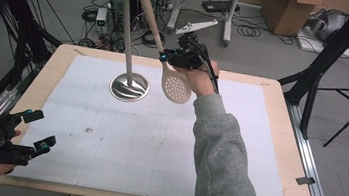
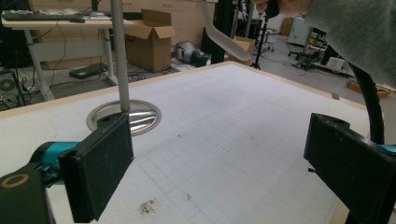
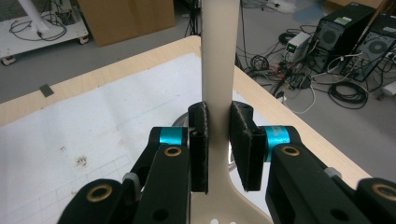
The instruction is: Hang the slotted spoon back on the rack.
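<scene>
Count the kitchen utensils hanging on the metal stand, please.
1: a beige plastic slotted spoon, hanging from the top of the tall metal stand, with the right gripper shut on its handle. Others may be hidden above.

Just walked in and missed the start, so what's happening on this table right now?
A person works with a gripper in each hand. The right gripper has its jaws clamped on the handle of a beige slotted spoon, whose top is up by the head of a metal stand. The left gripper waits open at the table's near corner, holding nothing.
</scene>
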{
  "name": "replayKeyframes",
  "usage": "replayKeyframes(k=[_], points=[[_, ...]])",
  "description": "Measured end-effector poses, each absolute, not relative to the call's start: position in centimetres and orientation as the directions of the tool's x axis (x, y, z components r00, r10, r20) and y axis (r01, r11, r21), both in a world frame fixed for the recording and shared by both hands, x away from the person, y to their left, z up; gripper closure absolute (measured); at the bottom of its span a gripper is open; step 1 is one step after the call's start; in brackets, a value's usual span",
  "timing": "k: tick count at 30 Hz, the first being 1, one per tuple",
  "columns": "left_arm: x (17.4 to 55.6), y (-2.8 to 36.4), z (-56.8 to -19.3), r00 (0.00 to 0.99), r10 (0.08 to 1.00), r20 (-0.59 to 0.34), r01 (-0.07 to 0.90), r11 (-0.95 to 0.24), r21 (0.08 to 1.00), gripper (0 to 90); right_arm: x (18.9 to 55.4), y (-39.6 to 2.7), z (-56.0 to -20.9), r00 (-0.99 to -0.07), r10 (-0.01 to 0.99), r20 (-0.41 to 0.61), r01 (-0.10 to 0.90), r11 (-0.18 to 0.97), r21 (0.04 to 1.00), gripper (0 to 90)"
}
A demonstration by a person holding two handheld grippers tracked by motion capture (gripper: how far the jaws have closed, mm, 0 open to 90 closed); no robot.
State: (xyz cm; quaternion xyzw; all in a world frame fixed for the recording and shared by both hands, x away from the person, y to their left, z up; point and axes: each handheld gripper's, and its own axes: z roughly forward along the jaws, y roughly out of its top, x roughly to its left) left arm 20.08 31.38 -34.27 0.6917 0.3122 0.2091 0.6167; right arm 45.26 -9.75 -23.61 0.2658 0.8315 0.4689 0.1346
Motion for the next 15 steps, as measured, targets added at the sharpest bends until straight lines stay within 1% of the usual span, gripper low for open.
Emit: replayKeyframes(k=[15], points=[[19.8, 31.8, -34.2, 0.712, 0.696, -0.095, 0.170, -0.039, 0.985, 8.5, 46.1, -8.1, -24.7, -0.825, 0.565, 0.026, 0.317, 0.423, 0.849, 77.7]])
